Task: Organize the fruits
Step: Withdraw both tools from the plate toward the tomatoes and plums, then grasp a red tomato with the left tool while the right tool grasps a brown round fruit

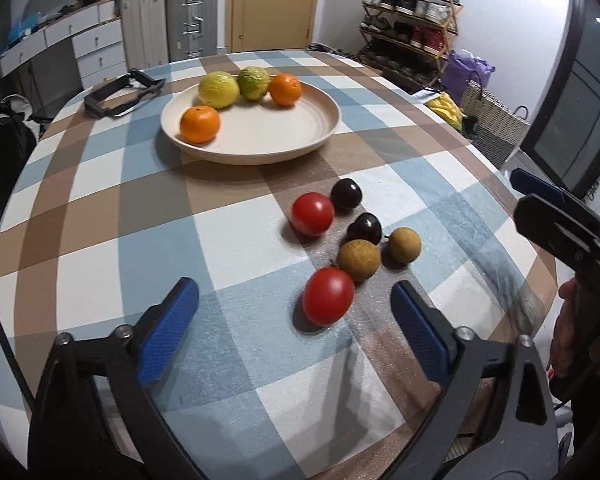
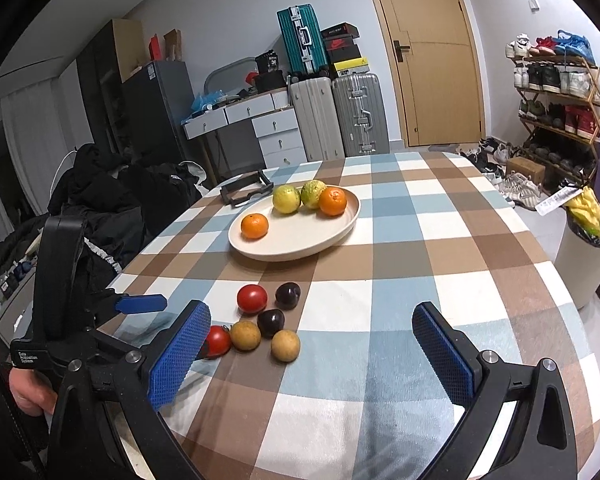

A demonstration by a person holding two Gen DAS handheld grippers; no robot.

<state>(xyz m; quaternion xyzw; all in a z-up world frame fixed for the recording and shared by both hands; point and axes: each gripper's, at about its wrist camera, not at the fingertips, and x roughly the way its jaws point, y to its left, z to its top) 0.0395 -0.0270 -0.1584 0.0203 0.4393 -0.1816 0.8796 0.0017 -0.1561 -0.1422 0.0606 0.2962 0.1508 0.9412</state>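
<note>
A cream plate on the checked tablecloth holds two oranges, a yellow lemon and a green citrus. Nearer me lie two red tomatoes, two dark plums and two brown longans. My left gripper is open and empty, just short of the near tomato. My right gripper is open and empty, with the cluster ahead to its left.
A black folded frame lies on the table beyond the plate. Suitcases, a drawer unit, a shoe rack and a lined bin stand around the table. The table edge is close on the right.
</note>
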